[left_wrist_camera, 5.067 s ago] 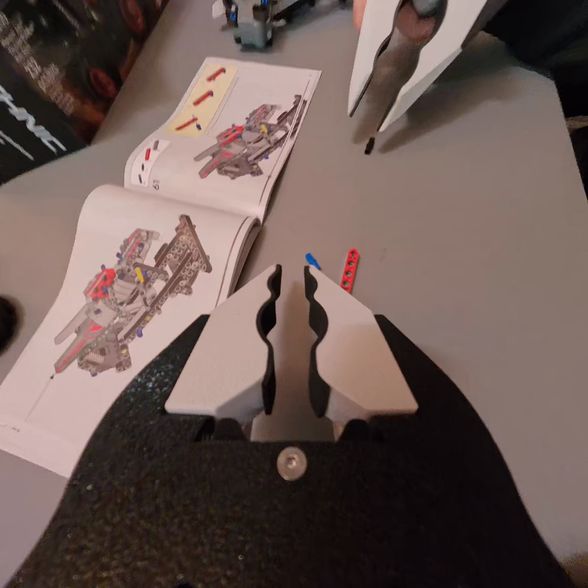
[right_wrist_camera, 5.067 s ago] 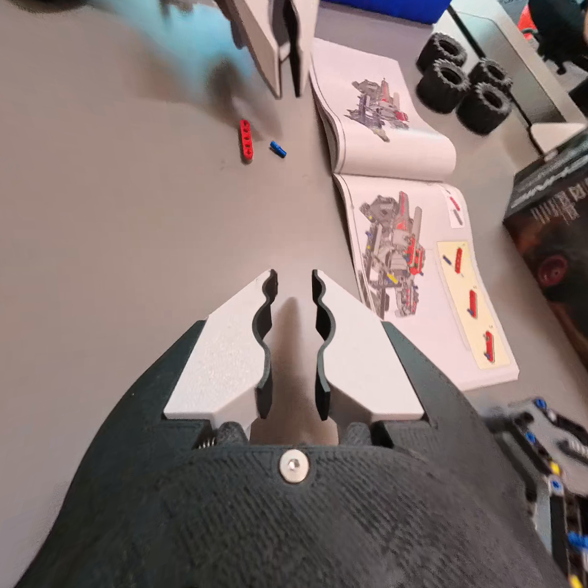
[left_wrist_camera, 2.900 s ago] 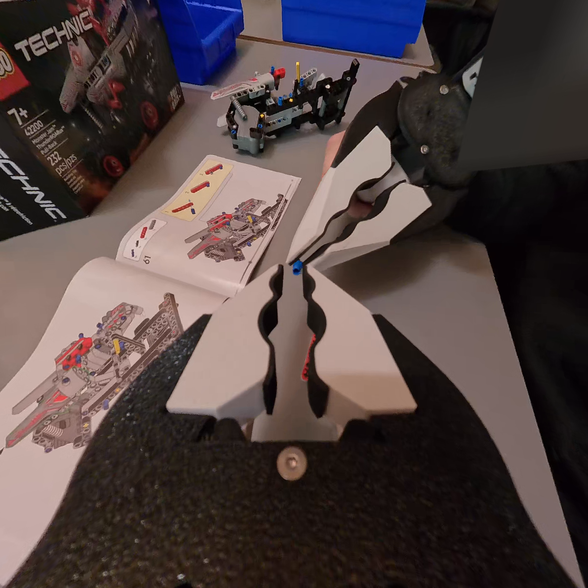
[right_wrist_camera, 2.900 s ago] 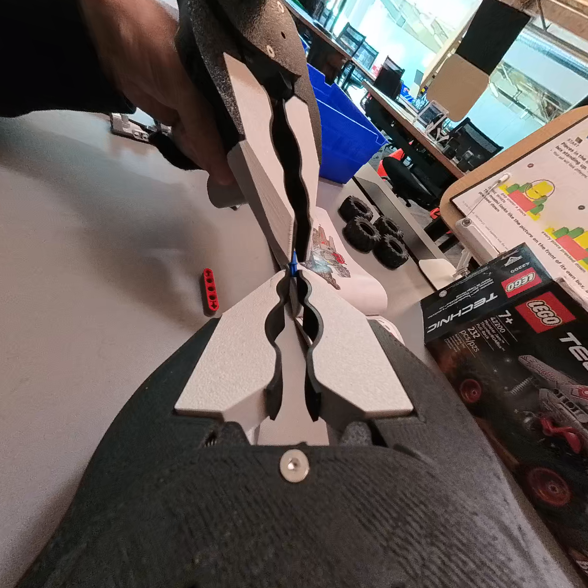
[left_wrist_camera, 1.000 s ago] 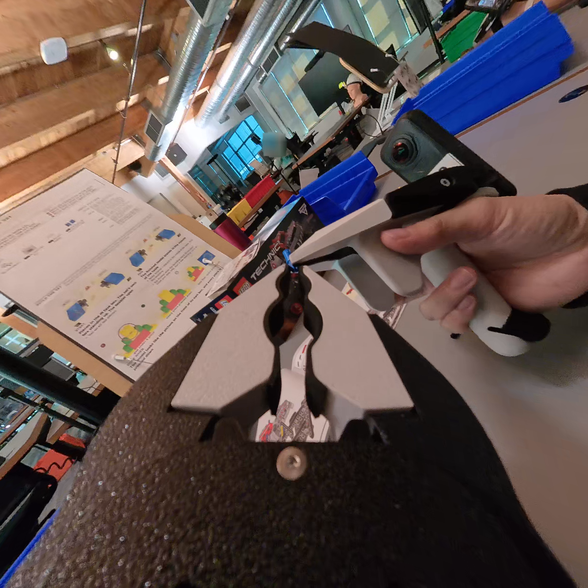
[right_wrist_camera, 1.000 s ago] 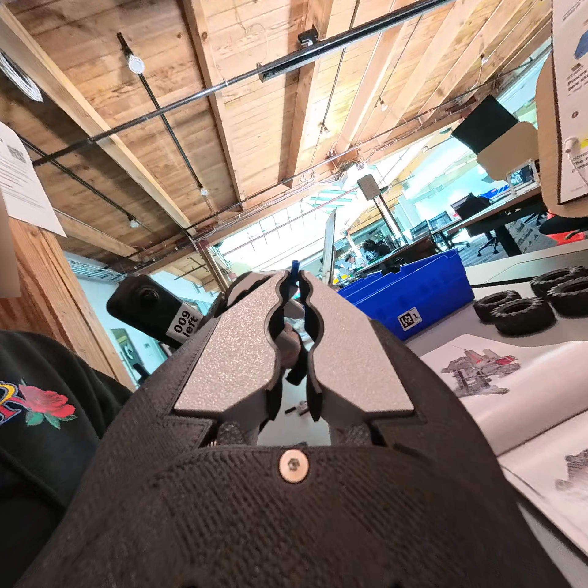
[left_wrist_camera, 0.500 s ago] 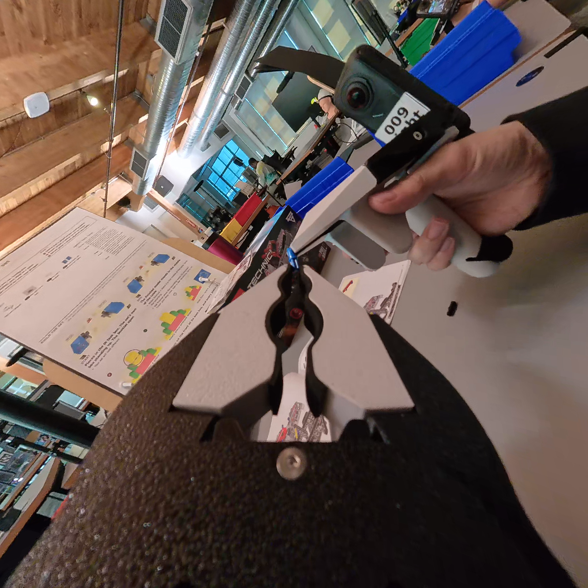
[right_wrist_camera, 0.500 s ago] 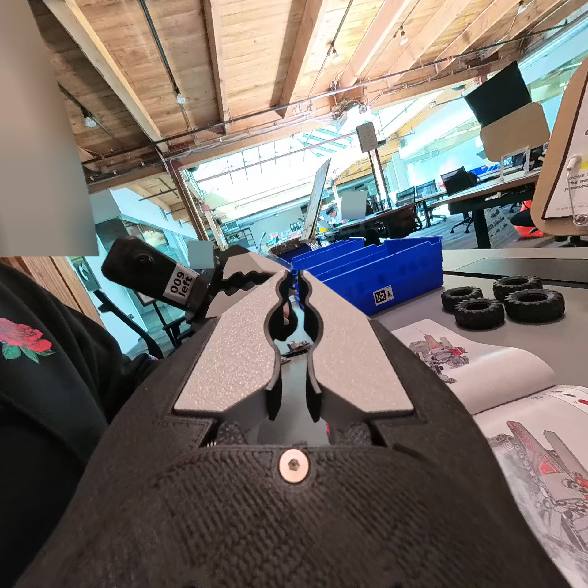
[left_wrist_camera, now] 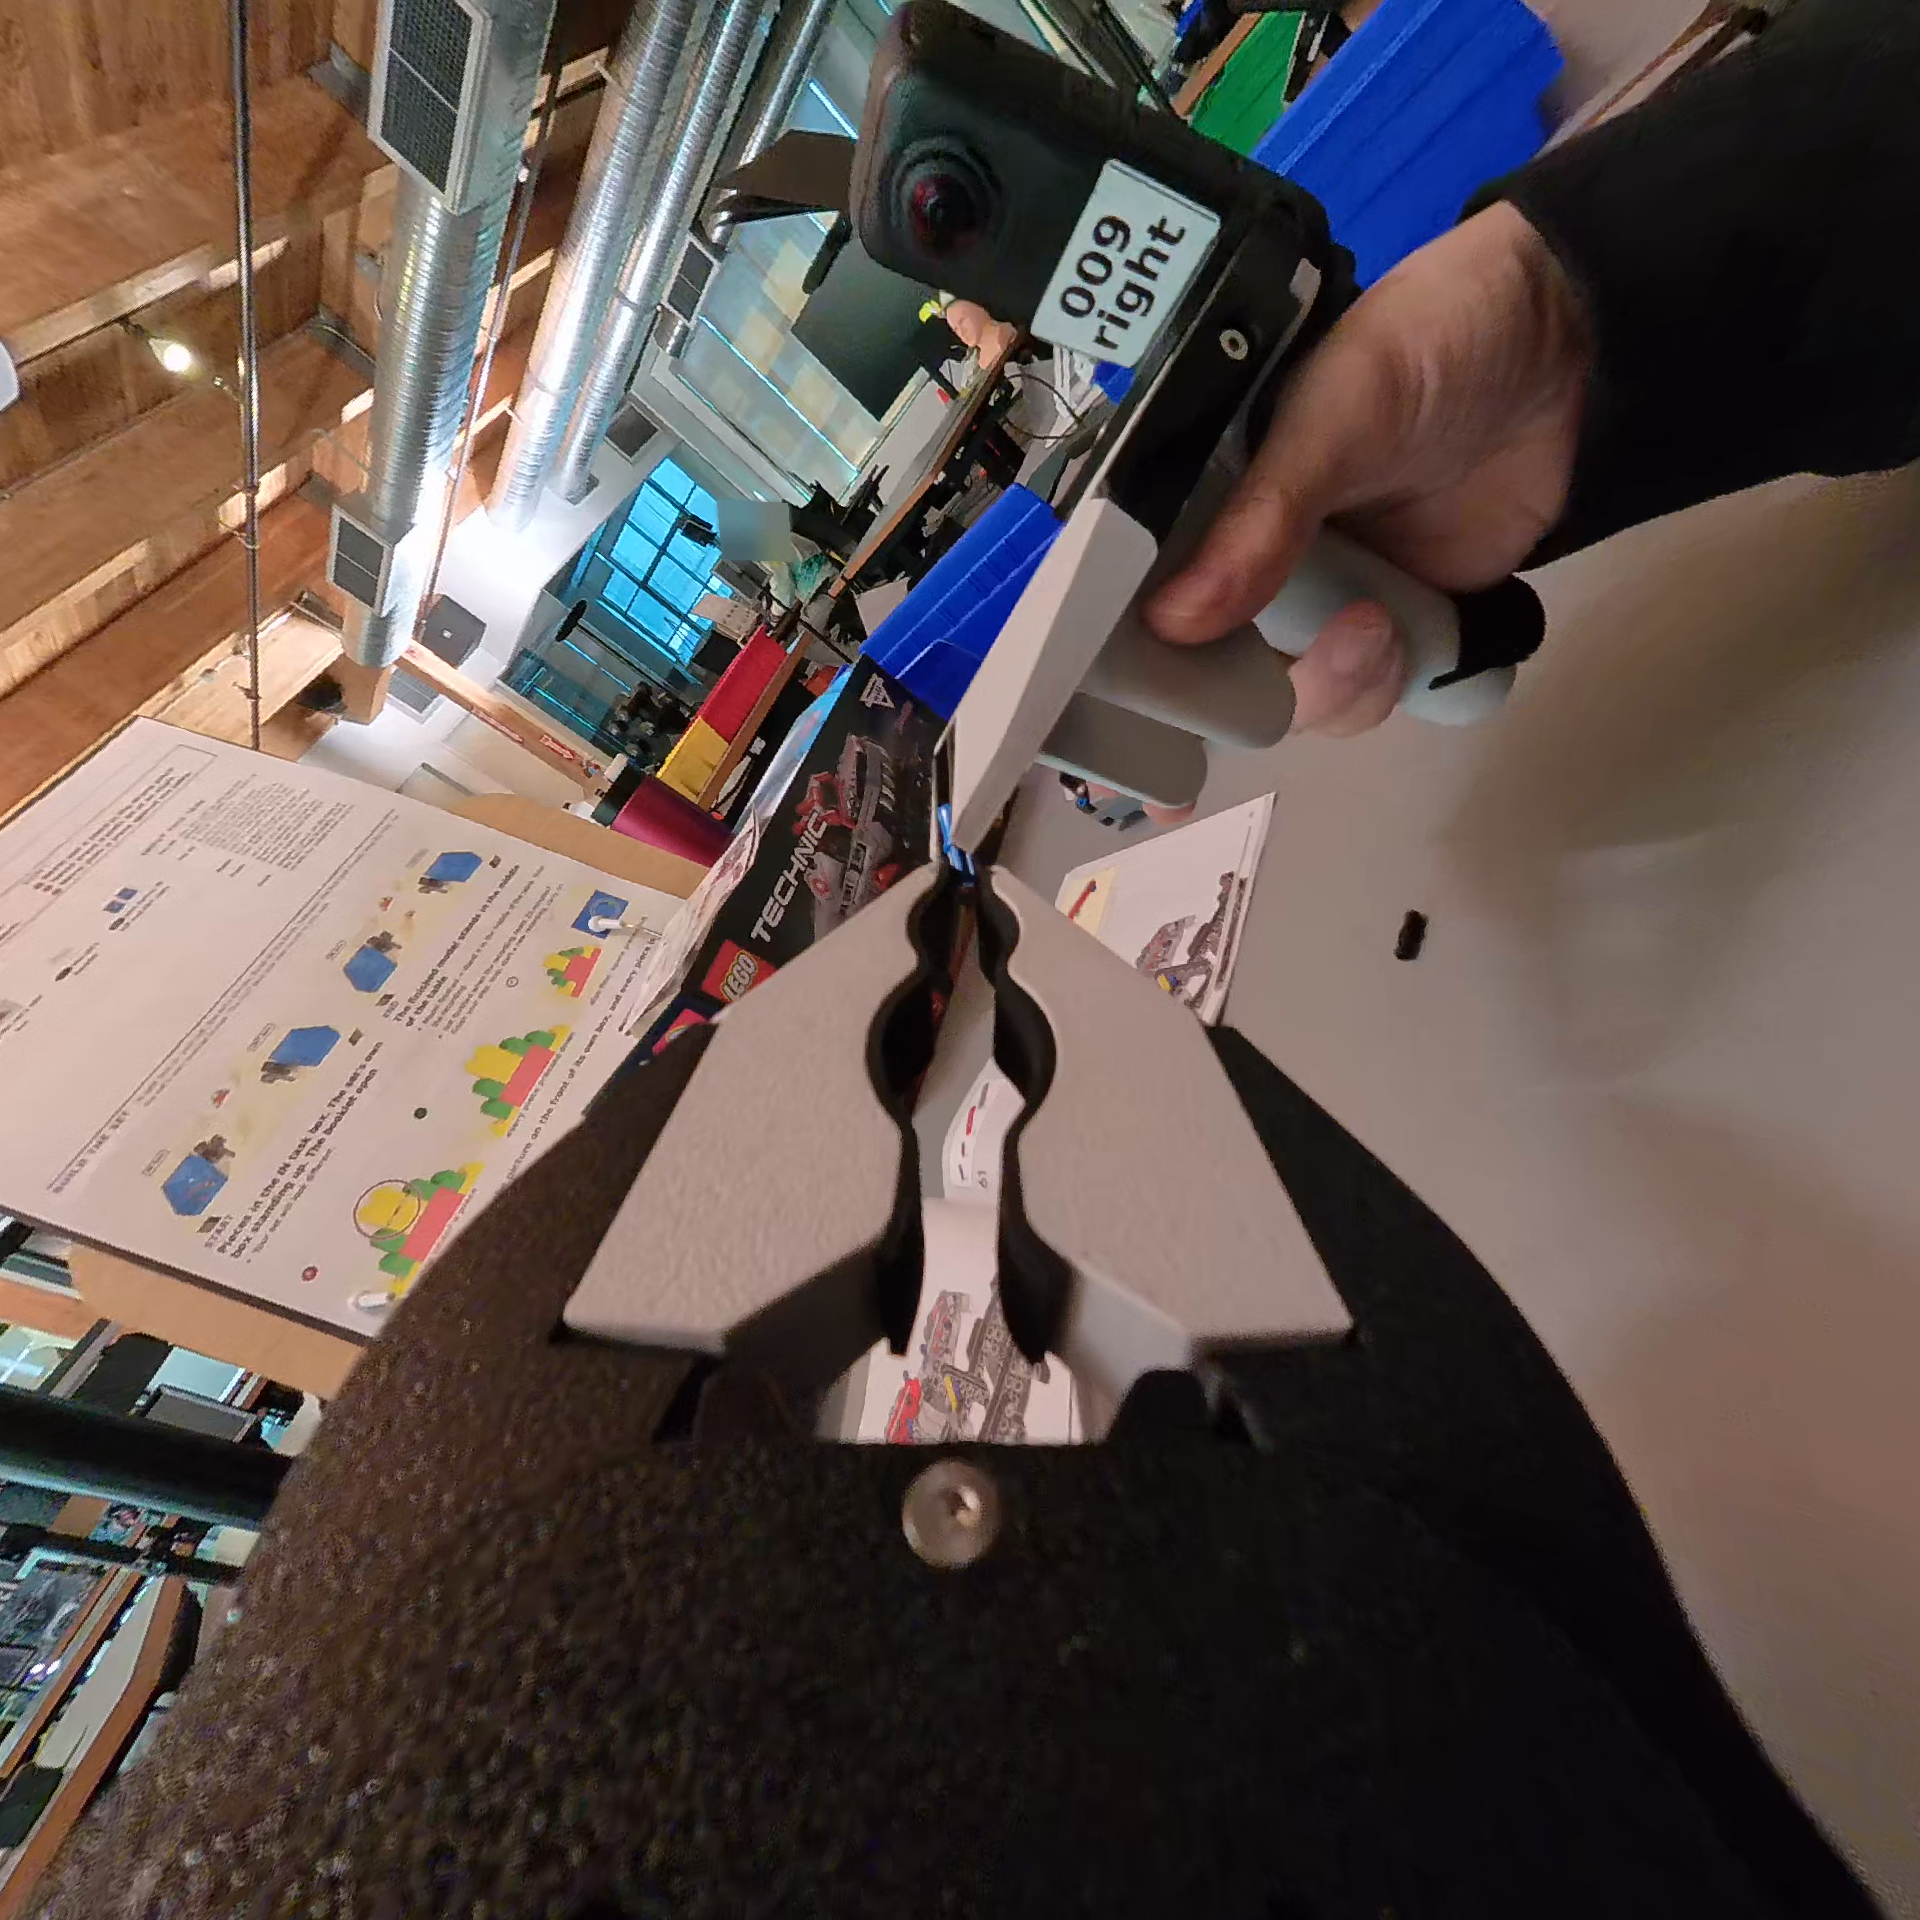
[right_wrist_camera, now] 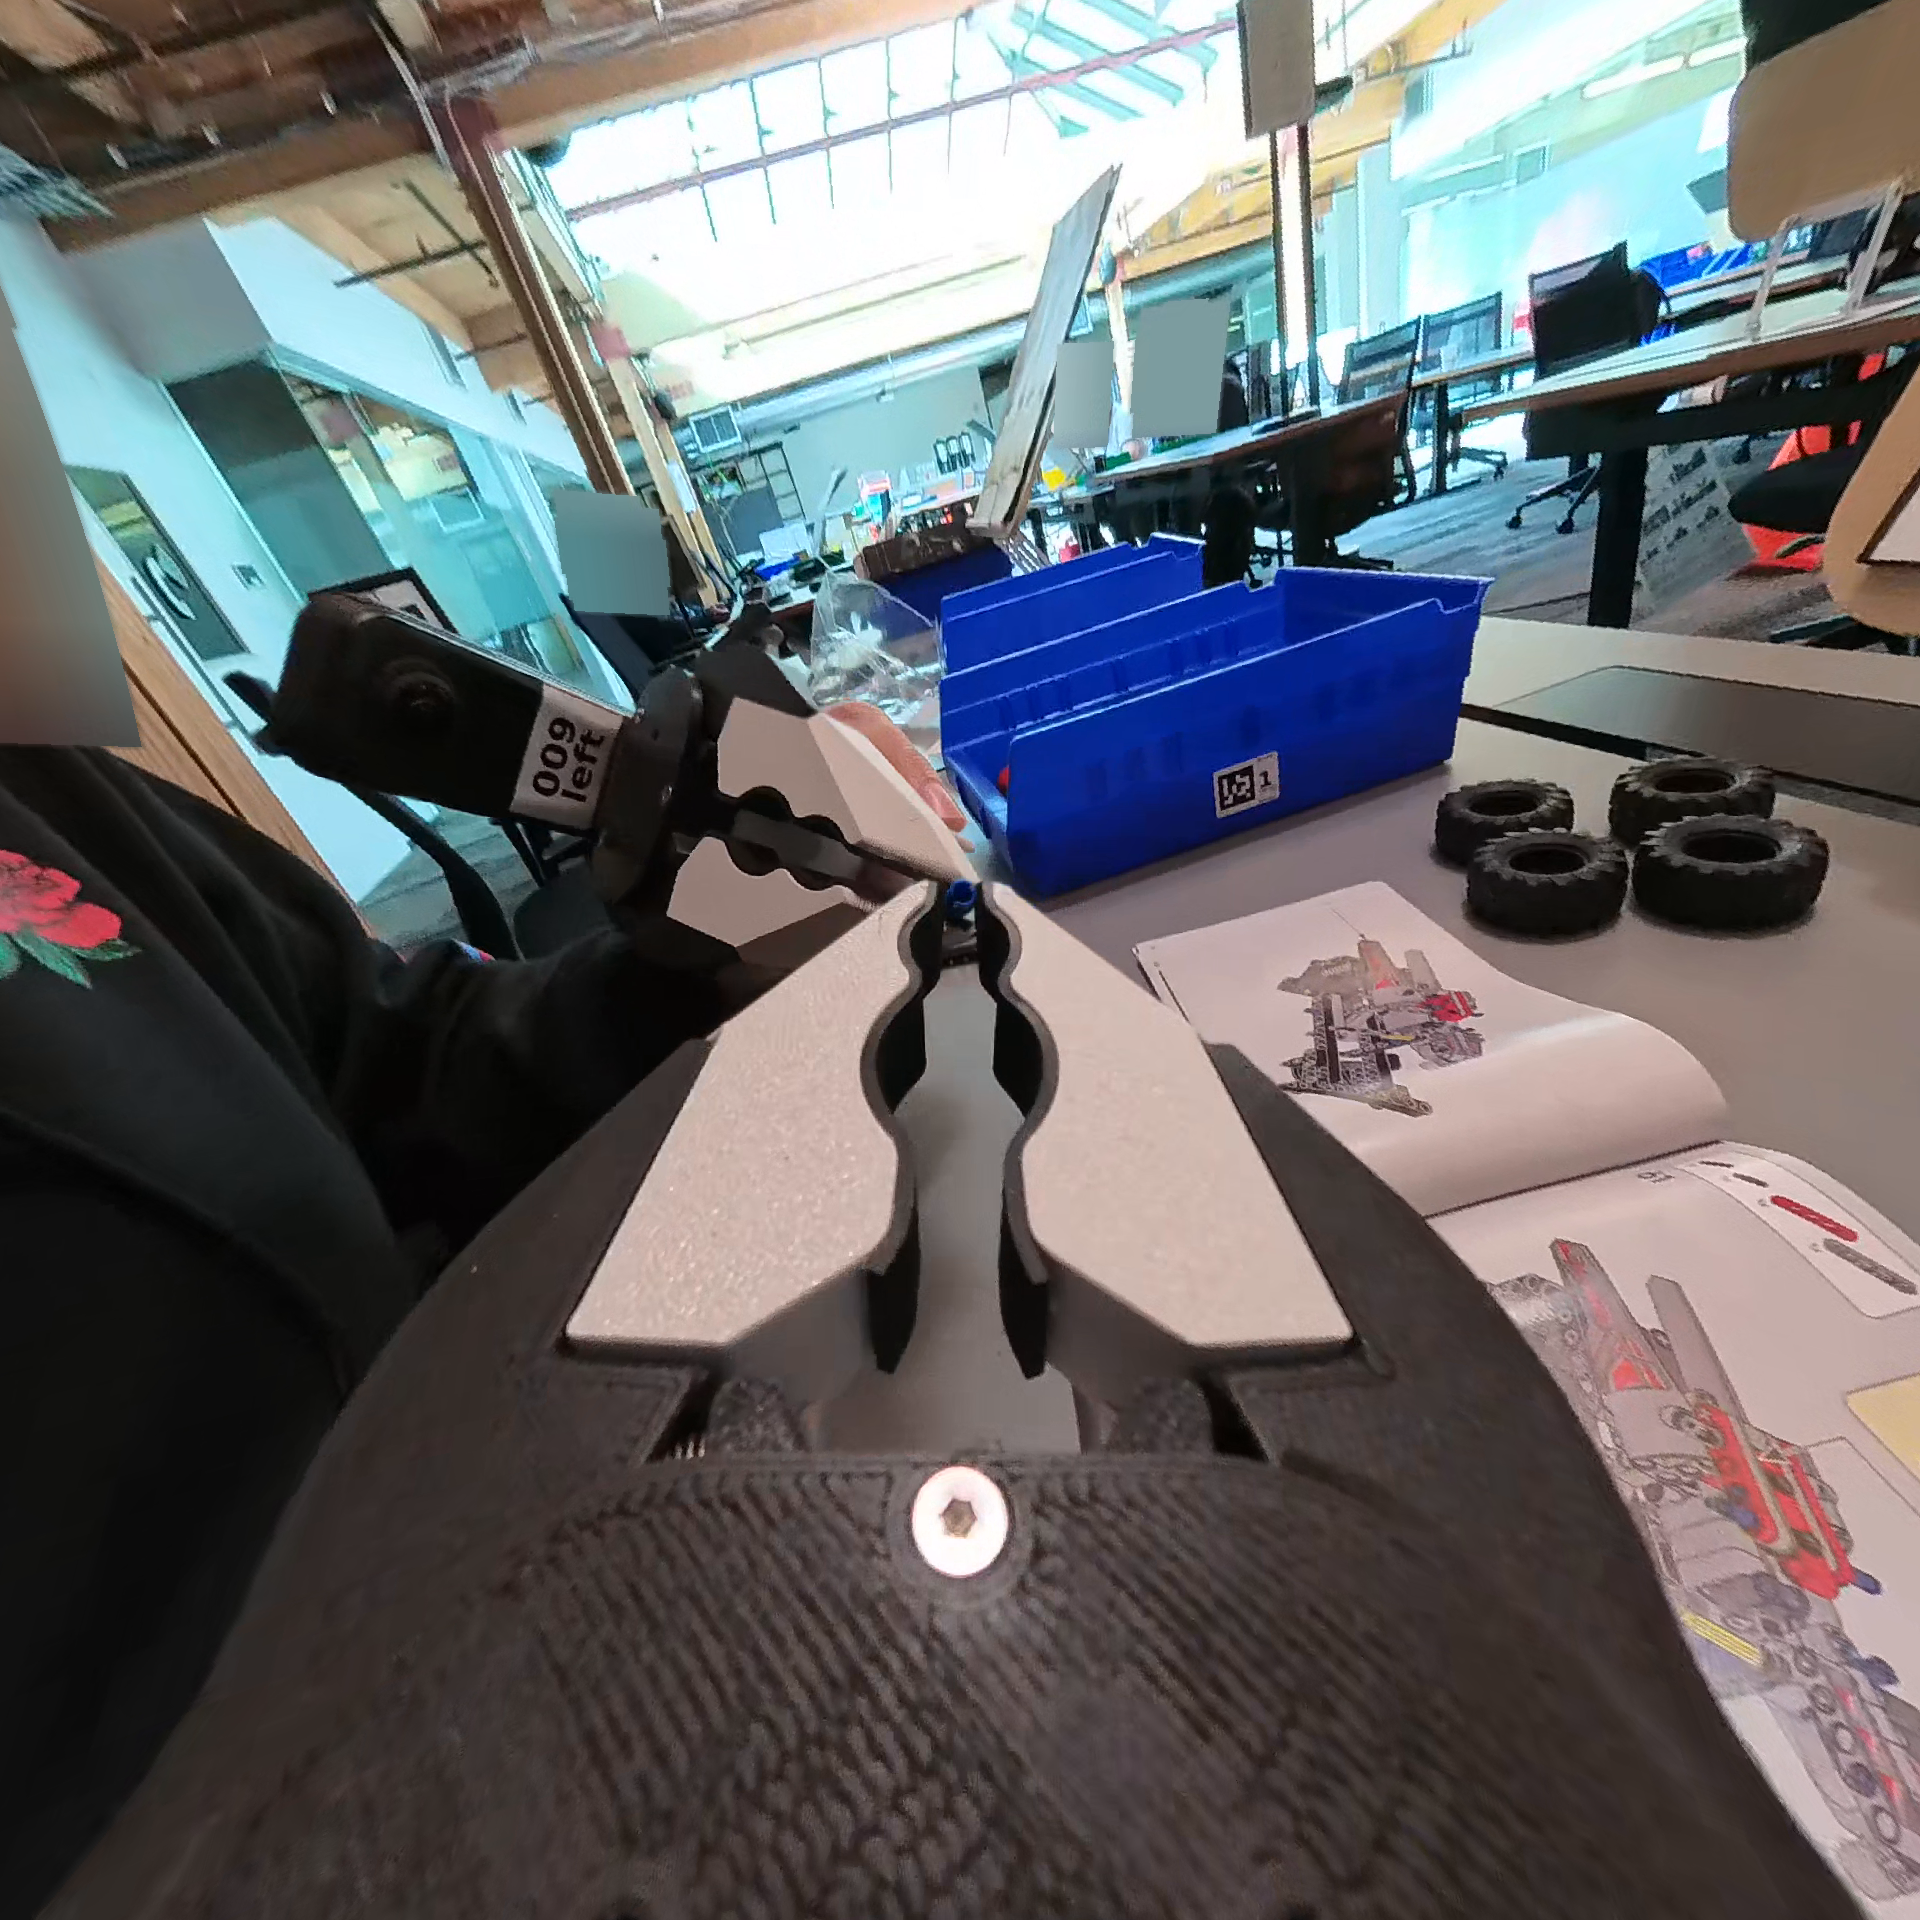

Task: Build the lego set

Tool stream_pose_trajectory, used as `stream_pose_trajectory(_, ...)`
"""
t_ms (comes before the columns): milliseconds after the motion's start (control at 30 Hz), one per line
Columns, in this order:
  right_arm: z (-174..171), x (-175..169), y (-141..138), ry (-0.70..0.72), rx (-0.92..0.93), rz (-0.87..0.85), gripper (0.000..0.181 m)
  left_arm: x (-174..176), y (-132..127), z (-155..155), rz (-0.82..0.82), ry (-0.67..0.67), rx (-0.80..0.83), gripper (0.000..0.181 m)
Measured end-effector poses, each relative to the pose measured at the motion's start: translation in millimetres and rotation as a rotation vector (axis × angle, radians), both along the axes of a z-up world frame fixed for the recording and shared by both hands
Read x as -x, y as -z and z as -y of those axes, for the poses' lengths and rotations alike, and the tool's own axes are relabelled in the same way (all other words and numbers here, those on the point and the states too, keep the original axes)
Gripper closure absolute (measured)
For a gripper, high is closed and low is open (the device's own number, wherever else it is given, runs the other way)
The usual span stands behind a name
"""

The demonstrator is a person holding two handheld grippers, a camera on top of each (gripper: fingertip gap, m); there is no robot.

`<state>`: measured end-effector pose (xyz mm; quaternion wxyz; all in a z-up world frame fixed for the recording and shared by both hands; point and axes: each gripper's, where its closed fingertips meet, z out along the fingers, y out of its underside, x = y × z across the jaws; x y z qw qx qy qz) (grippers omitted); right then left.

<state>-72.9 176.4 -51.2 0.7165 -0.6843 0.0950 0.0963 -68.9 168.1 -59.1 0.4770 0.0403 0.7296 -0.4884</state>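
Note:
Both grippers are raised above the grey table [left_wrist_camera: 1558, 1195], tip to tip. My left gripper [left_wrist_camera: 961, 878] is shut on a small red beam [left_wrist_camera: 940, 1003], only a sliver of which shows between its jaws. My right gripper [right_wrist_camera: 961, 906] is shut on a short blue pin [right_wrist_camera: 962, 894], which sticks out of its tips. The pin [left_wrist_camera: 954, 847] sits right at the left gripper's tips, against the end of the beam. The right gripper [left_wrist_camera: 951, 821] comes in from above in the left wrist view. The left gripper [right_wrist_camera: 961, 868] comes in from the left in the right wrist view.
An open instruction booklet [right_wrist_camera: 1455, 1049] lies on the table, with several black tyres [right_wrist_camera: 1621, 852] and blue bins [right_wrist_camera: 1195, 717] behind it. The set's box [left_wrist_camera: 821, 862] stands by a poster board [left_wrist_camera: 260, 987]. A small black pin [left_wrist_camera: 1410, 935] lies loose on the table. Less than 4 cm separates the two grippers' tips.
Both grippers have tipped down from pointing at the ceiling towards the table, staying tip to tip. The blue pin remains at the left gripper's tips. Both stay shut.

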Motion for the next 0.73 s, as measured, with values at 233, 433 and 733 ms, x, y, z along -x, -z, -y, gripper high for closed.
stream_pose_trajectory(233, 3, 4, 17, 0.049, 0.089, 0.031, 0.178, 5, 19, 0, -0.056, 0.054, -0.076, 0.180)
stream_pose_trajectory(433, 4, 8, 38, 0.045, 0.212, 0.077, 0.178, 7, 43, 2, -0.180, 0.099, -0.135, 0.179)
stream_pose_trajectory(733, 12, 8, 75, -0.023, 0.481, 0.161, 0.178, 20, 89, -28, -0.826, 0.209, -0.055, 0.160)
